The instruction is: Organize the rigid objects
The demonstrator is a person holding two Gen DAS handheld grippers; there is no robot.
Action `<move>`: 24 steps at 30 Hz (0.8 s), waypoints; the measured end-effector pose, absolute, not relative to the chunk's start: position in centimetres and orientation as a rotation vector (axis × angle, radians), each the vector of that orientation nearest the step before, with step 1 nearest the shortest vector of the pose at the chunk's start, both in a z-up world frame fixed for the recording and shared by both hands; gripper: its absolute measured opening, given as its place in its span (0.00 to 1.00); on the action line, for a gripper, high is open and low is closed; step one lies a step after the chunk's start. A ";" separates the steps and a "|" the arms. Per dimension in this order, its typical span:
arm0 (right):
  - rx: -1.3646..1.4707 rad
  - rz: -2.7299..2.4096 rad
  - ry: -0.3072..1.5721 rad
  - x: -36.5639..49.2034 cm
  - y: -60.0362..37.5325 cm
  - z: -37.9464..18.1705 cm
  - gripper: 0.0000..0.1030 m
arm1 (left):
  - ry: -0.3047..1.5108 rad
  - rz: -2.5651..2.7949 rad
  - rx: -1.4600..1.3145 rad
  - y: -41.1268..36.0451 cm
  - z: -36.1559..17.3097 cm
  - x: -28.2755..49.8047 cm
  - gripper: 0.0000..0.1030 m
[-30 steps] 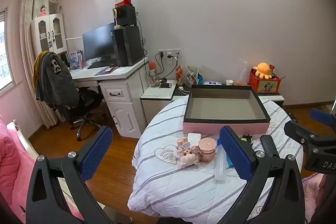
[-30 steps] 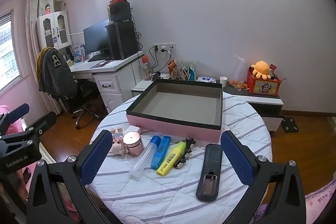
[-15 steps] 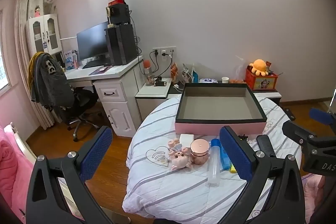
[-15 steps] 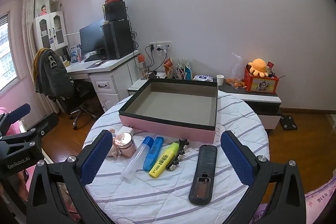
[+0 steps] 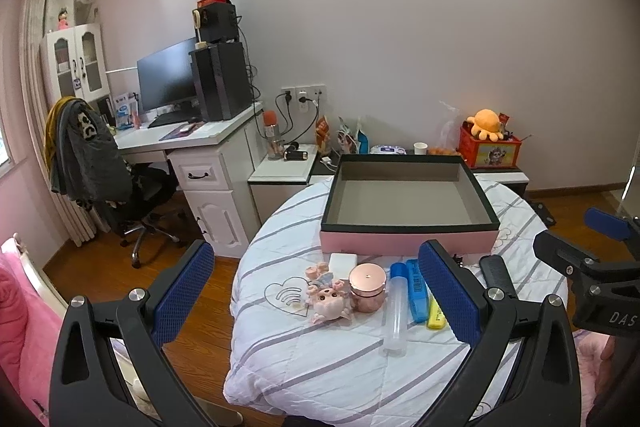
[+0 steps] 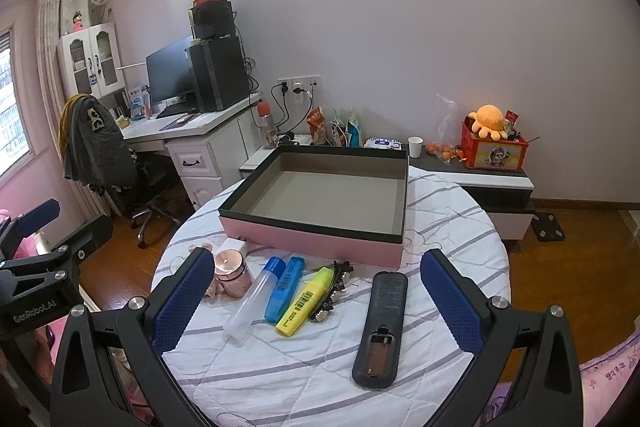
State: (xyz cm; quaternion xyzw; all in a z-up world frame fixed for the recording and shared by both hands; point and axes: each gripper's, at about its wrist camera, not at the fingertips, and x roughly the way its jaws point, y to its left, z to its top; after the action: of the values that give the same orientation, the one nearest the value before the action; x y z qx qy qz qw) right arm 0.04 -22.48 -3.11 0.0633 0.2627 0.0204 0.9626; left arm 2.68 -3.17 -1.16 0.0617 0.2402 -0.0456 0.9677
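While a quilted striped cloth covered the round surface [image 6: 460, 227], a rectangular pink box [image 6: 320, 195] sat behind a glossy black remote [image 6: 380, 327], clear tube [image 6: 250, 303] and metallic jar [image 5: 367, 287]; left claw [image 5: 316, 303] and right claw [image 6: 316, 303] hovered level, both spread, holding nothing.

Open cloth [image 6: 304, 379] before the item row; pink box [image 6: 316, 241] walling the far side.

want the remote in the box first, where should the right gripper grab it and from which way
Probably the remote's middle, fingers closing across its narrow width. It lies flat with its long axis pointing toward the box, so come straight down from above. The right gripper is open, and the cloth on the remote's right is bare.
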 end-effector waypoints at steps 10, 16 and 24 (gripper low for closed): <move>0.134 0.022 0.535 0.0 -23.4 -2.9 1.00 | 0.489 -0.133 0.126 -4.4 -1.0 2.9 1.00; 0.130 -0.004 0.539 0.0 -24.1 -2.7 1.00 | 0.515 -0.183 0.123 -5.8 -1.0 3.7 1.00; 0.140 -0.040 0.553 1.0 -25.8 -2.8 1.00 | 0.530 -0.201 0.138 -7.8 -0.7 5.1 1.00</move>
State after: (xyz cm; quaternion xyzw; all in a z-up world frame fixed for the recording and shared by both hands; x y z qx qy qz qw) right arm 1.00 -25.75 -2.76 0.0693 0.2725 -0.0198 0.9594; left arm 5.07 -7.83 -0.74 0.0681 0.2612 -0.0993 0.9578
